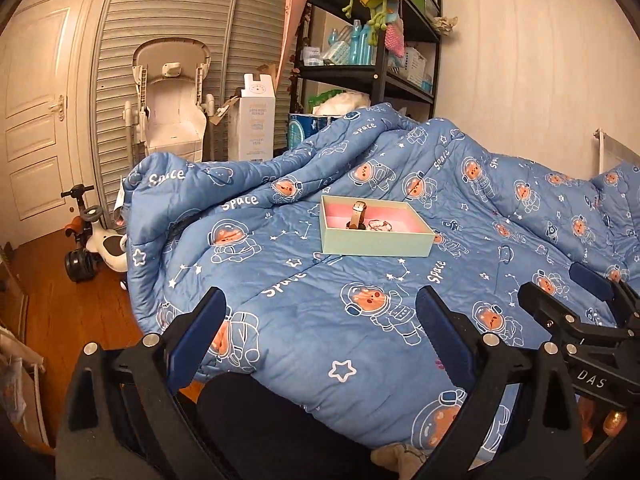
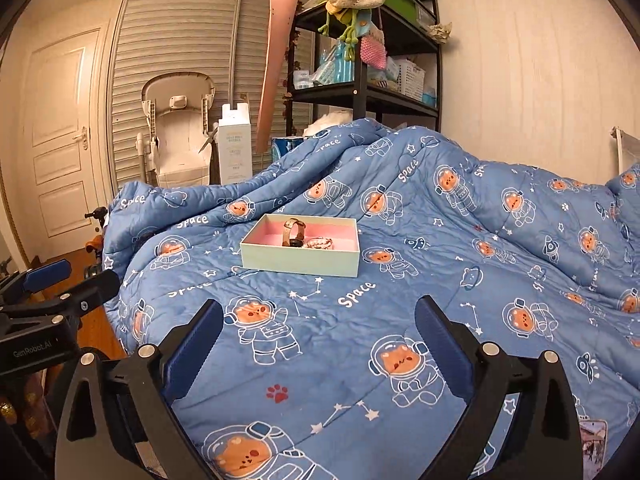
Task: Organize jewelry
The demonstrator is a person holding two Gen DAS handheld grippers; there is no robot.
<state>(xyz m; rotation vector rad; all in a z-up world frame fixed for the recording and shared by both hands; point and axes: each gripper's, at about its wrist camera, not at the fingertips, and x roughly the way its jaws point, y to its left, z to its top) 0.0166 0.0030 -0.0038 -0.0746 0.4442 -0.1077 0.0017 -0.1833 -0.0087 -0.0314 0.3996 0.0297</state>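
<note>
A pale green box with a pink lining [image 1: 376, 245] [image 2: 300, 261] lies on the blue space-print quilt. Inside it a watch with a beige strap [image 1: 359, 215] [image 2: 293, 232] stands on edge, with a small pink-white bracelet [image 1: 379, 225] [image 2: 319, 243] beside it. My left gripper [image 1: 322, 310] is open and empty, held well short of the box. My right gripper [image 2: 319, 320] is open and empty too, also short of the box. The right gripper shows at the right edge of the left wrist view [image 1: 568, 292]. The left gripper shows at the left edge of the right wrist view [image 2: 72, 278].
The quilt [image 1: 320, 320] [image 2: 440, 280] is bunched up high behind the box. A black shelf rack [image 1: 380, 76] [image 2: 360, 92] with bottles and toys stands behind the bed. A baby seat [image 1: 172, 100], a white carton [image 1: 256, 120] and a ride-on toy [image 1: 96, 244] stand on the wooden floor at left.
</note>
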